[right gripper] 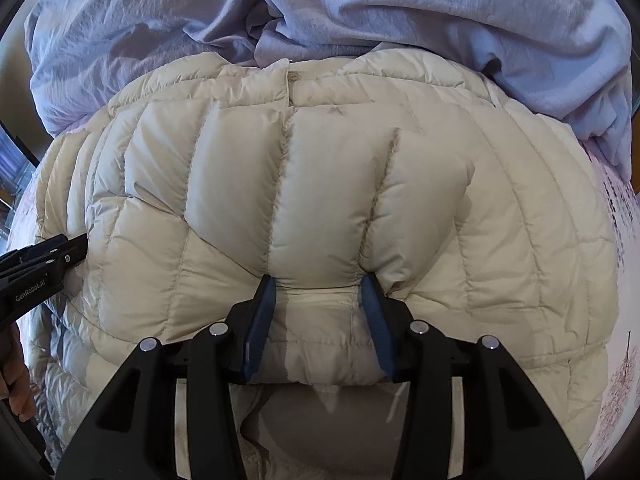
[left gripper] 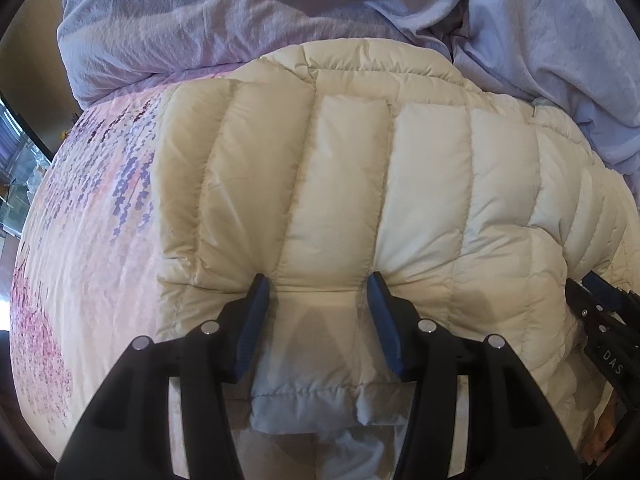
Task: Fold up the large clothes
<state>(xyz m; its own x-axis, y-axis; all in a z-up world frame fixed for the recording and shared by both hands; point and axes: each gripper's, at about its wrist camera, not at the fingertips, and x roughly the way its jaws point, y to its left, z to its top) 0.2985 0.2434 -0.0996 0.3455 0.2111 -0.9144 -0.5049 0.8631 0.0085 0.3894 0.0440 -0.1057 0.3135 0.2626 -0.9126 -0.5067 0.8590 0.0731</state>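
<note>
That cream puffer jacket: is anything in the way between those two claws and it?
Nothing visible. The left gripper and right gripper each already straddle a fold of the puffer jacket at its near edge. The lilac blanket lies bunched behind it.

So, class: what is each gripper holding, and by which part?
Both grip the cream puffer jacket by its near folded edge: left gripper toward its left end, right gripper toward its right.
</note>
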